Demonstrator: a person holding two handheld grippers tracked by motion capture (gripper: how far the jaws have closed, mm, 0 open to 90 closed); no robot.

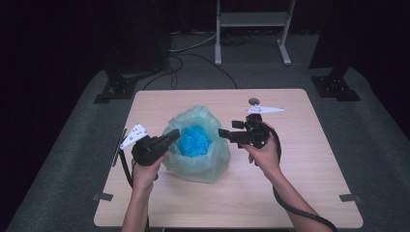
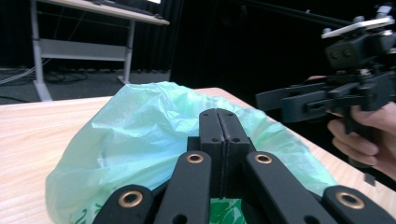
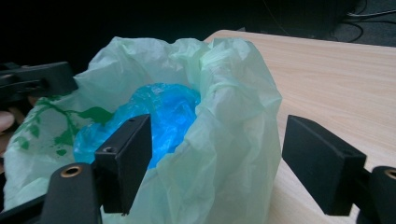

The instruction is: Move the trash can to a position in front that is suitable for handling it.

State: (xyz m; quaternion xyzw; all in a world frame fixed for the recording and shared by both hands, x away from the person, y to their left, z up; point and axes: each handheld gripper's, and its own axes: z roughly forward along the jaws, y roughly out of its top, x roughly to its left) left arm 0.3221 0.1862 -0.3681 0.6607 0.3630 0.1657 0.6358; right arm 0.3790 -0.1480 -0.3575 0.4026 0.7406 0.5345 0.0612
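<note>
A pale green plastic bag (image 1: pixel 205 166) stands open in the middle of the table, with a crumpled blue plastic bundle (image 1: pixel 194 141) inside it. My left gripper (image 1: pixel 173 134) is shut at the bag's left rim; in the left gripper view its jaws (image 2: pixel 218 116) press flat together and the film creases toward them, so the rim seems pinched. My right gripper (image 1: pixel 223 132) hovers at the bag's right rim. In the right gripper view it (image 3: pixel 233 172) stands open astride the near wall of the bag (image 3: pixel 233 116), one jaw in front of the blue bundle (image 3: pixel 161 112).
The wooden table (image 1: pixel 290 193) has bare surface in front of and to the right of the bag. A small dark round object (image 1: pixel 253 101) lies near the back edge. A metal desk frame (image 1: pixel 251 19) and black stand feet (image 1: pixel 116 89) stand on the floor beyond.
</note>
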